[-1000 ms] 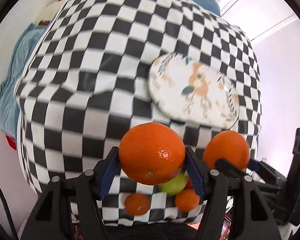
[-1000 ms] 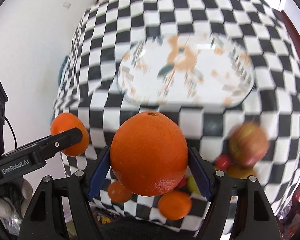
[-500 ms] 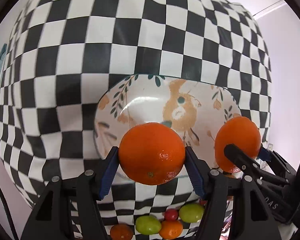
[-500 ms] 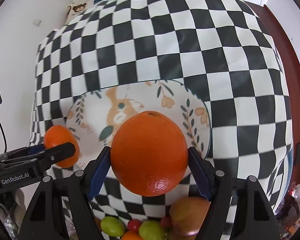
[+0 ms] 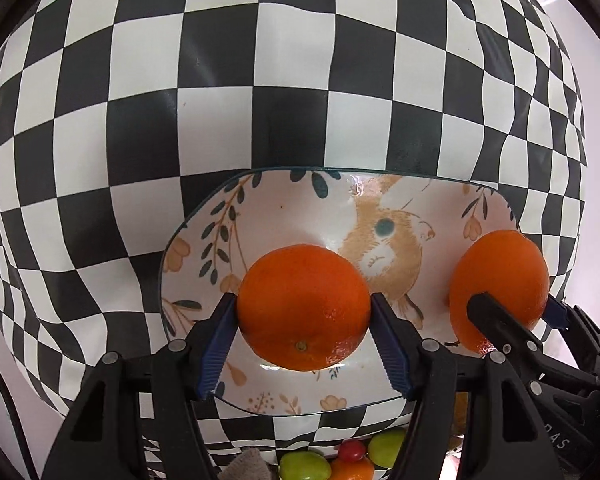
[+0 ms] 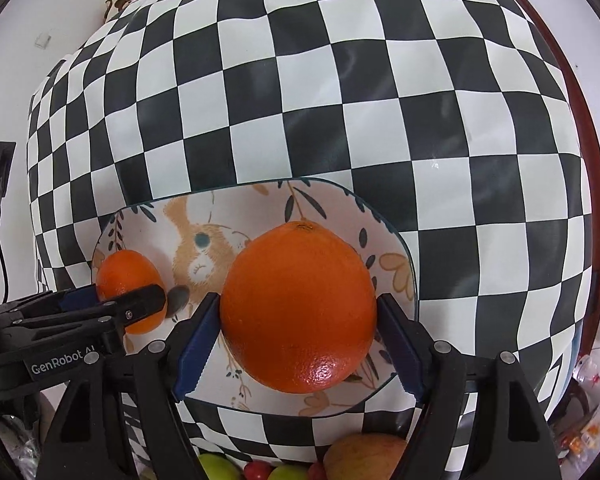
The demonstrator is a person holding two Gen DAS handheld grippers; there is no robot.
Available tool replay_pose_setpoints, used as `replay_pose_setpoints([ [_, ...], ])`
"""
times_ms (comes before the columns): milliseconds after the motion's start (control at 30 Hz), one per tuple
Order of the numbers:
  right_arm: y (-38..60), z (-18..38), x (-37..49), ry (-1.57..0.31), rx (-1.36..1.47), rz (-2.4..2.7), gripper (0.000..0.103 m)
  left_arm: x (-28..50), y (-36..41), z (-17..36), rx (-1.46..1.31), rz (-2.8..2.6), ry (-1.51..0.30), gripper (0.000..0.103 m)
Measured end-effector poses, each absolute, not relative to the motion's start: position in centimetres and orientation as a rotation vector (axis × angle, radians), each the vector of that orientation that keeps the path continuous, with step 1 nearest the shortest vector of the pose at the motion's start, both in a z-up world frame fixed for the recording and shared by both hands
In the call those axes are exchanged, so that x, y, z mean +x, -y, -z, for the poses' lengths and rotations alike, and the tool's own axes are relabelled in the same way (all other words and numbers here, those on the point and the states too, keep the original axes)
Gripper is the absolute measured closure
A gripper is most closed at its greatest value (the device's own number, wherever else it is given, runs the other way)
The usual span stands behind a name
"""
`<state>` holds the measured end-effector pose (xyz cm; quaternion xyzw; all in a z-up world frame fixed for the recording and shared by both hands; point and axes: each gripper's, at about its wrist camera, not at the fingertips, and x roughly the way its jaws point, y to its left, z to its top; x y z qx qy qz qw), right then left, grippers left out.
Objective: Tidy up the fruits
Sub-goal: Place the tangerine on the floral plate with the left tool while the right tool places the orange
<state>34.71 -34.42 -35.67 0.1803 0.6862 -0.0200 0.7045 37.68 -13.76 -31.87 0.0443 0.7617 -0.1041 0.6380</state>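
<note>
The checked cloth (image 5: 220,92) covers the whole table, and on it sits the plate (image 6: 400,264) with its rabbit print. Over the plate the right gripper (image 6: 298,334) is clamped on the big orange (image 6: 298,312), and the left gripper (image 5: 304,332) is clamped on the small orange (image 5: 304,306); both fruits hang above the plate's hollow, though whether either already touches it I cannot tell from these angles. At the near table edge lie an apple (image 6: 364,456), green fruits (image 5: 305,466) and a red one (image 5: 352,450) (partly hidden by the fingers).

The risk, I judge, is in letting go: a round orange dropped from any height could roll over the shallow rim, or the two could knock together since the grippers work side by side.

Half a second ago the plate sat farther off; both grippers have since closed in over it.
</note>
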Motion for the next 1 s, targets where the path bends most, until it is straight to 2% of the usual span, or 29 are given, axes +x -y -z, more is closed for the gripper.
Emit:
replay_pose_setpoints([
  [33, 34.4, 35.7, 35.0, -1.532, 0.399, 0.05, 0.021, 37.5, 13.6, 31.7, 0.093, 0.252, -1.734, 0.035],
  [67, 34.5, 35.6, 35.2, -1.53, 0.4, 0.048, 0.013, 37.5, 13.6, 31.4, 0.093, 0.248, -1.727, 0.024],
  [100, 34.7, 35.3, 35.2, -1.521, 0.408, 0.047, 0.01, 37.6, 13.5, 31.0, 0.099, 0.244, -1.712, 0.015],
  [167, 35.0, 34.6, 35.3, -1.509, 0.418, 0.043, 0.01, 37.5, 13.2, 30.2, 0.106, 0.243, -1.682, 0.007],
  [567, 32.7, 30.4, 31.4, -1.468, 0.321, 0.099, 0.009, 31.5, 8.7, 25.7, 0.067, 0.232, -1.57, 0.007],
  [1000, 30.9, 23.1, 25.1, -1.321, 0.215, 0.16, 0.009, 24.2, 7.2, 16.8, 0.113, 0.231, -1.309, 0.007],
])
